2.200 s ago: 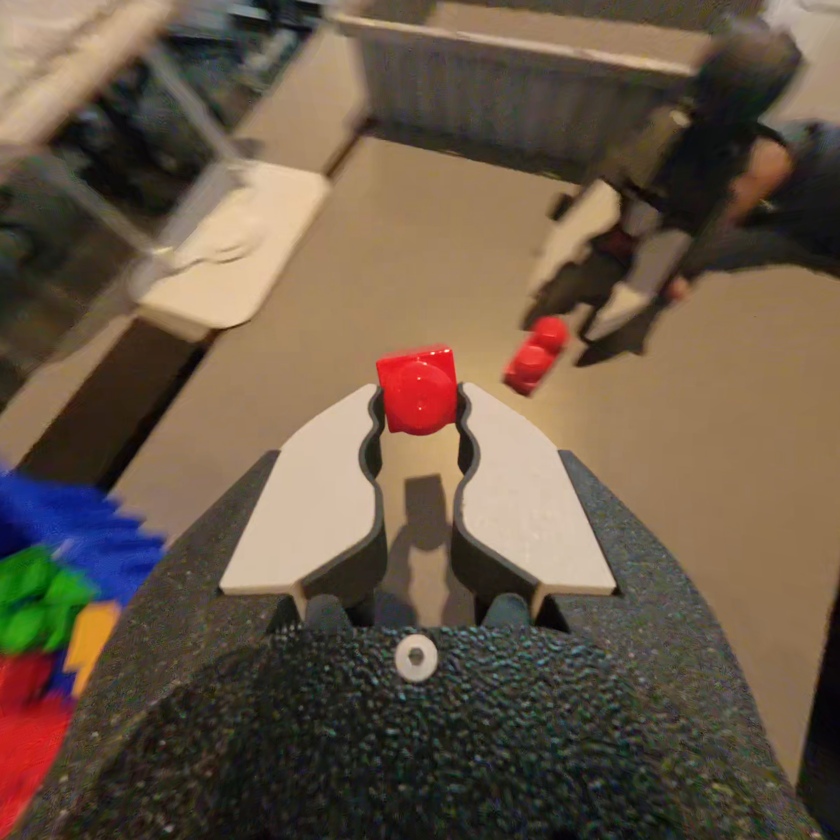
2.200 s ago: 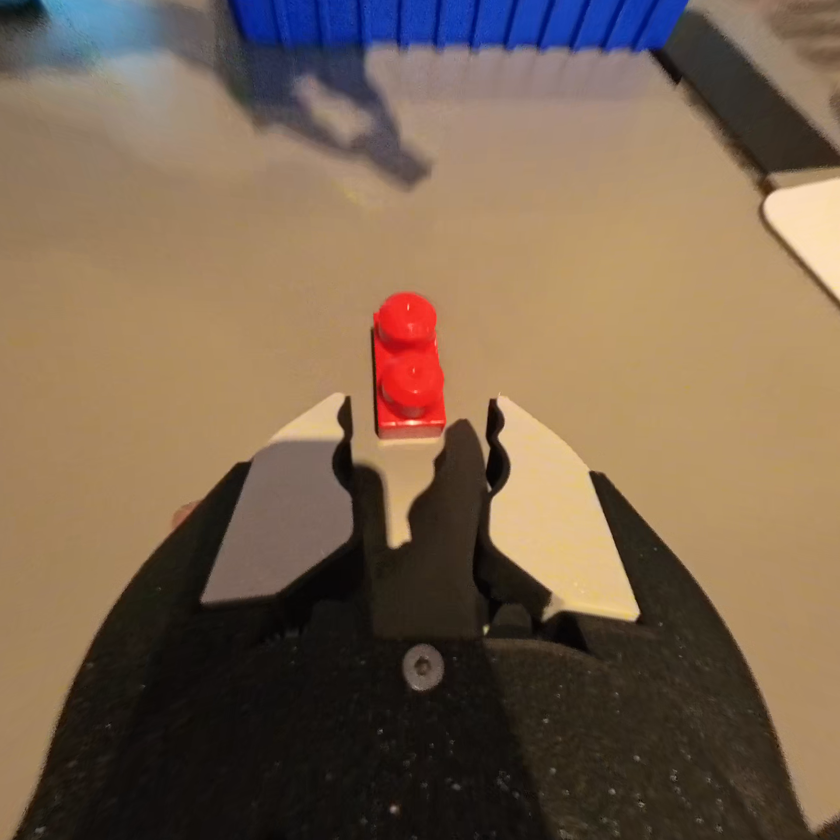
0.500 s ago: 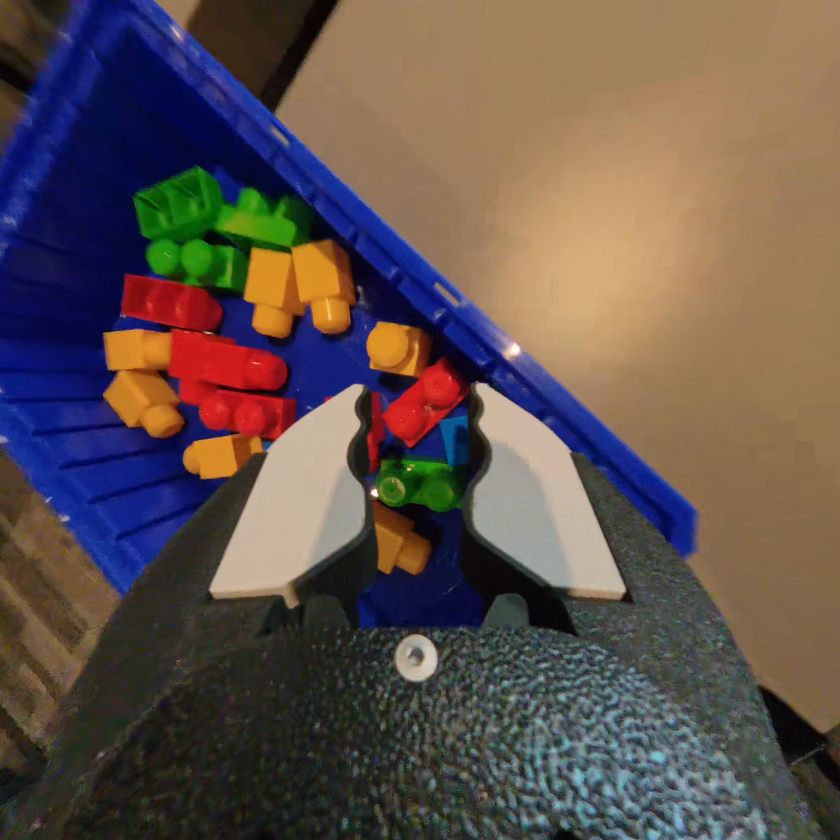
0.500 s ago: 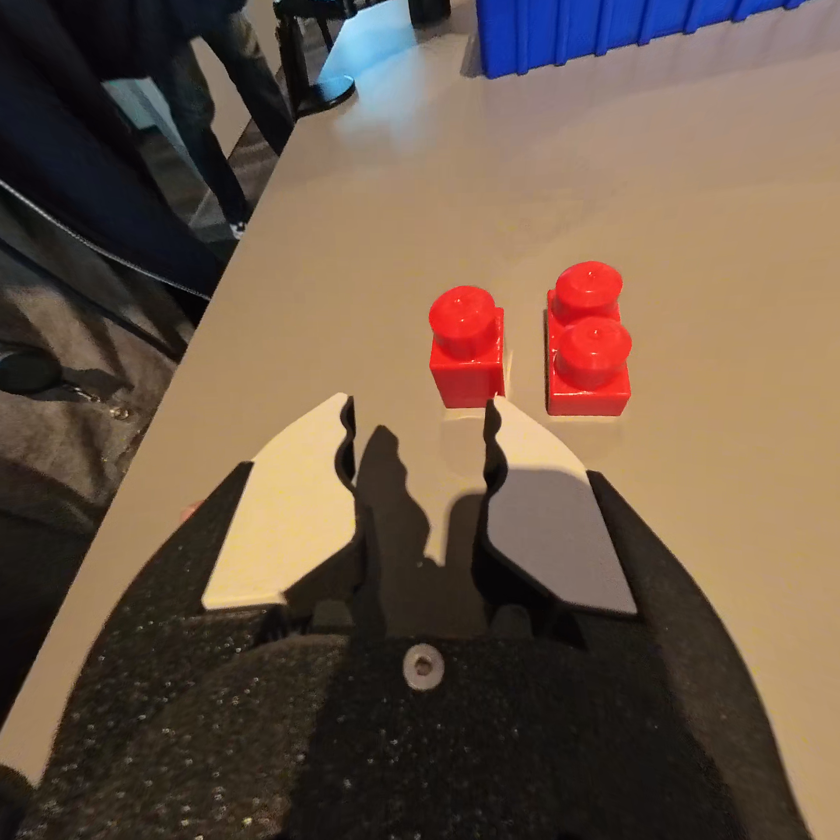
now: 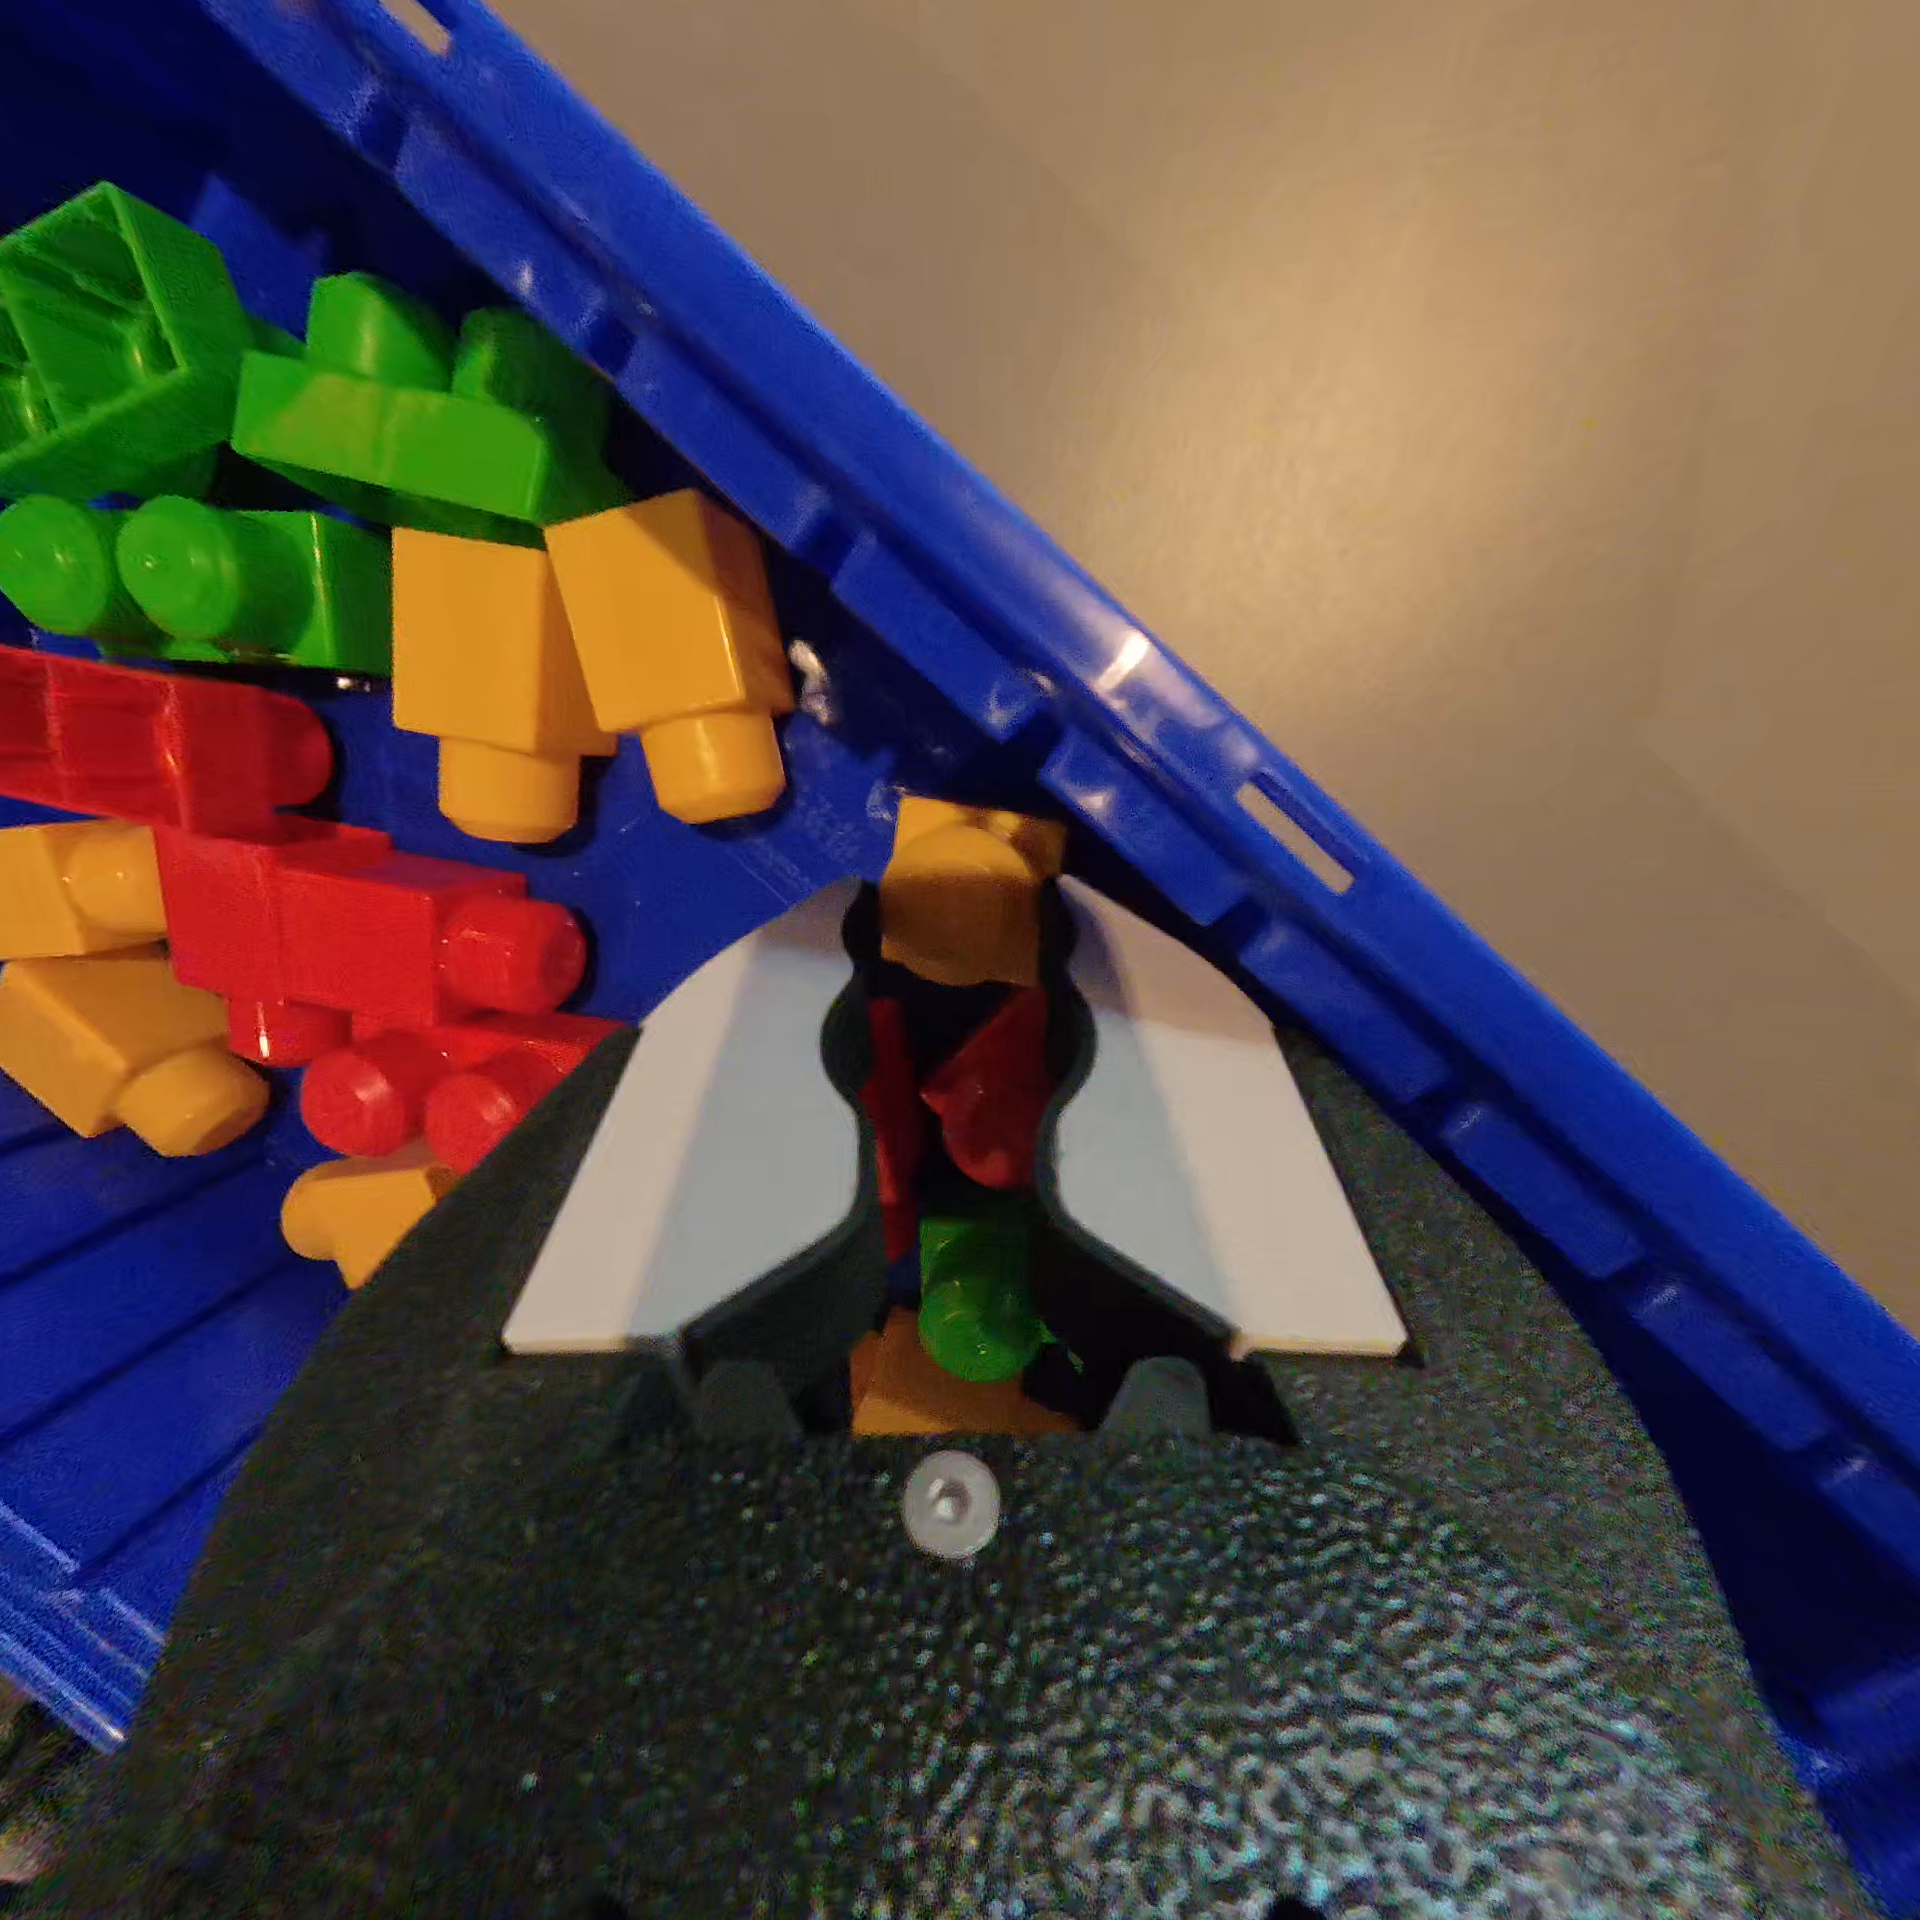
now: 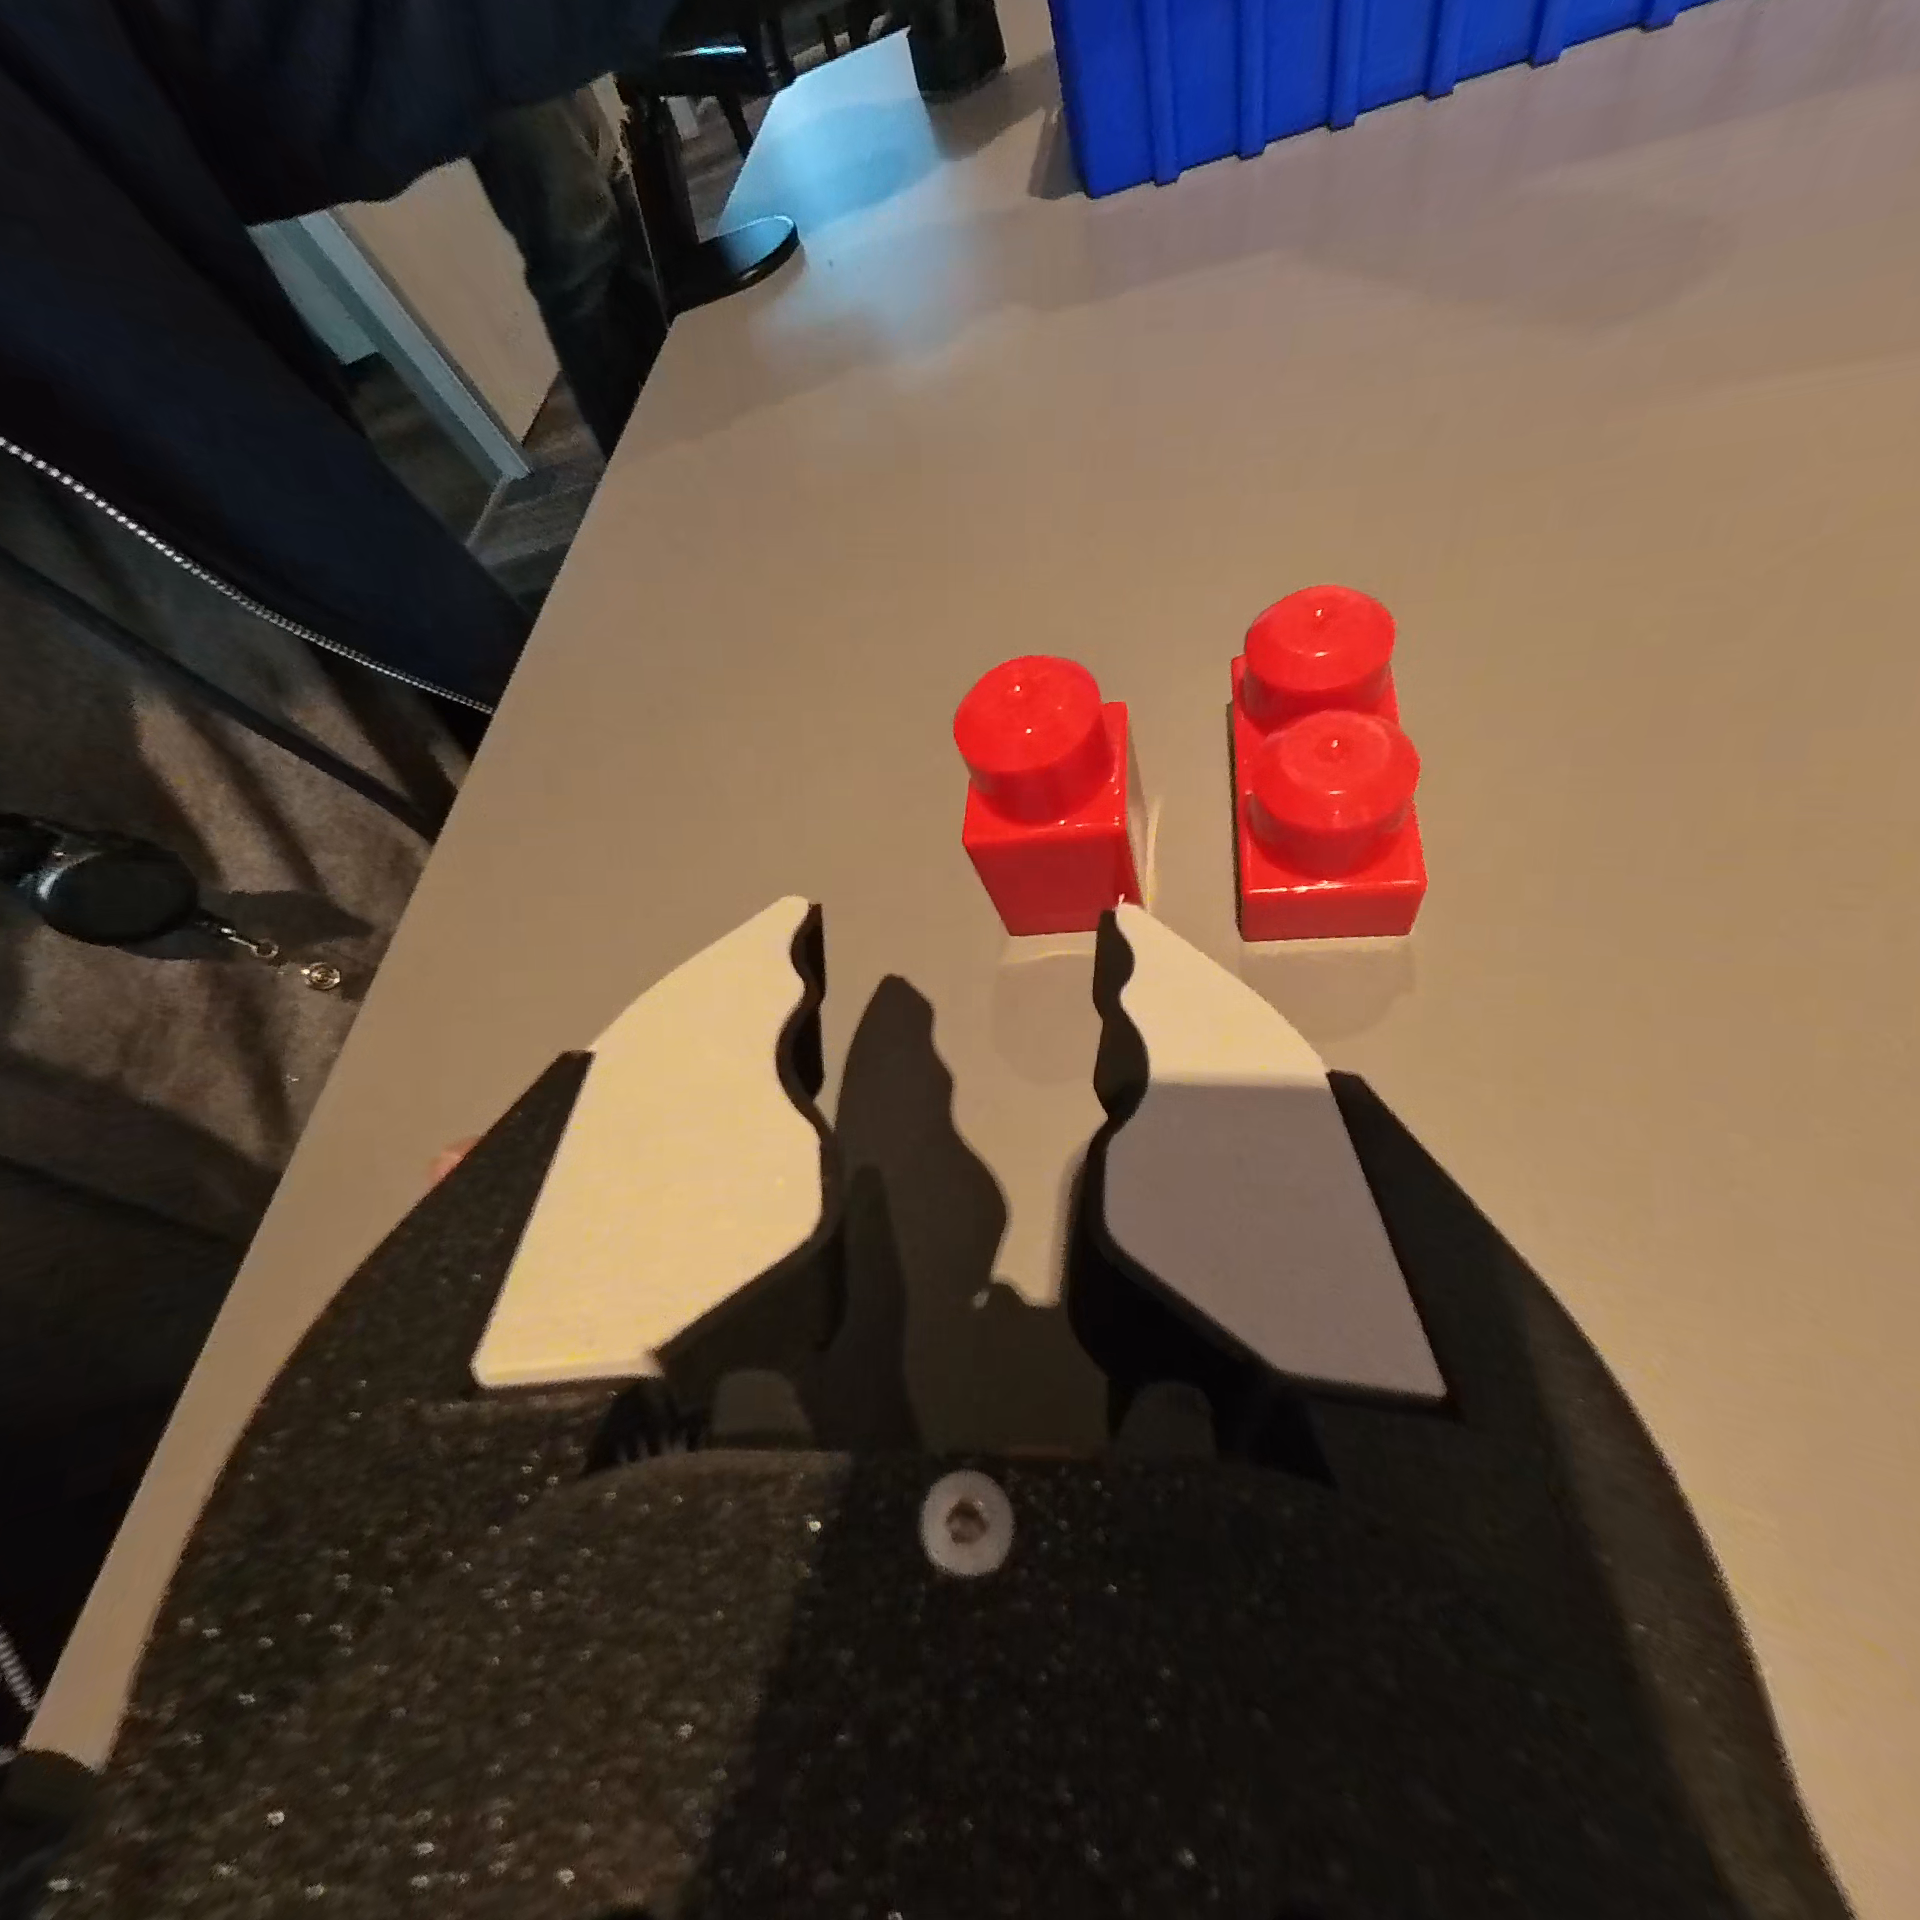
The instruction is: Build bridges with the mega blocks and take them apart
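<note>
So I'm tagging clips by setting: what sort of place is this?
Probably an office or lab room, not a home: a plain beige table, a blue plastic bin of toy blocks, and a person's dark jacket beside the table, with furniture legs behind.

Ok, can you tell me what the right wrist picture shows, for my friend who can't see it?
Two red blocks stand apart on a tan table, just past the open, empty right claw. A blue bin sits at the far edge.

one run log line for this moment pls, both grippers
left gripper: open, in blue bin, orange block between tips | right gripper: open, empty, over table | single-stud red block, two-stud red block: standing apart
</note>
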`<state>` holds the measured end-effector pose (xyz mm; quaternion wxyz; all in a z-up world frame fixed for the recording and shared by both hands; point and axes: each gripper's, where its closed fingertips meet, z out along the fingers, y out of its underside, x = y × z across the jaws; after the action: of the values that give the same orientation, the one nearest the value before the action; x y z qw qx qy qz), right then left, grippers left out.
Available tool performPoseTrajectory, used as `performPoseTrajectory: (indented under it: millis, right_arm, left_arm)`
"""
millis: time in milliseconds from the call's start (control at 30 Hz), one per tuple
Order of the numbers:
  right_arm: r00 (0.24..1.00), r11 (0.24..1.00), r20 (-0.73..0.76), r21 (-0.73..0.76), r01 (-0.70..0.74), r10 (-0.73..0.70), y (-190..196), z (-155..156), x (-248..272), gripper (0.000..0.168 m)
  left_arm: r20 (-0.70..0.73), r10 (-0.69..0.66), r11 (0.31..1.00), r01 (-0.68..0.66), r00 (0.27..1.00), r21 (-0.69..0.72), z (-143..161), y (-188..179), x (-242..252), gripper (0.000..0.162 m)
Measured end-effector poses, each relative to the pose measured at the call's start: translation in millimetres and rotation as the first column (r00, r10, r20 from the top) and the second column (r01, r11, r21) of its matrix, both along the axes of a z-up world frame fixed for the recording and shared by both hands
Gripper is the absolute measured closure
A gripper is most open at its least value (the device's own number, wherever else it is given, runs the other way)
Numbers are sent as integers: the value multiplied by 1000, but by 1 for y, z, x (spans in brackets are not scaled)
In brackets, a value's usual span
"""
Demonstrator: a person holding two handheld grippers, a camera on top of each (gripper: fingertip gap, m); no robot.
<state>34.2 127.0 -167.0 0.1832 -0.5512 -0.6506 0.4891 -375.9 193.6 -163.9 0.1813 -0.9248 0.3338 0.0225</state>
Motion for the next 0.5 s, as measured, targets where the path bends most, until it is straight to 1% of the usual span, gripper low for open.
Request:
performPoseTrajectory:
  millis: [67, 133, 200, 267, 333, 400, 433, 467, 500]
  right_arm:
    - [1000, 1000, 1, 10, -4, 4, -1, -1, 0, 118]
    - [1000, 1000, -6, 19, -2, 3, -1, 0, 0, 118]
    - [1000, 1000, -19, 23, 5, -5, 0, 2, 0, 117]
    - [1000, 1000, -29, 27, 12, -11, 1, 3, 0, 116]
    - [999, 999, -31, 35, 16, -15, 2, 3, 0, 116]
    - [1000, 999, -24, 44, 18, -16, 2, 2, -1, 115]
    - [1000, 999, -20, 50, 17, -17, 2, 1, -2, 115]
    - [1000, 998, -16, 56, 20, -19, 2, 0, -2, 115]
    - [1000, 998, -11, 63, 22, -22, 2, 0, -2, 115]
  left_arm:
    - [-6, 17, 1000, -17, 1000, -1, 1, -1, -2, 133]
    - [-31, 61, 997, -60, 998, 48, 11, 2, -10, 133]
    - [-16, 95, 986, -92, 995, 143, 36, 6, -12, 133]
    - [6, 93, 961, -92, 996, 262, 74, 7, -3, 134]
    - [41, 34, 930, -46, 999, 364, 115, 1, 29, 134]
    - [97, -93, 906, 43, 991, 422, 143, -11, 86, 134]
    - [117, -167, 900, 103, 979, 424, 147, -20, 120, 134]
    - [128, -232, 896, 161, 964, 415, 146, -29, 152, 134]
    - [127, -291, 893, 222, 948, 393, 138, -39, 181, 134]
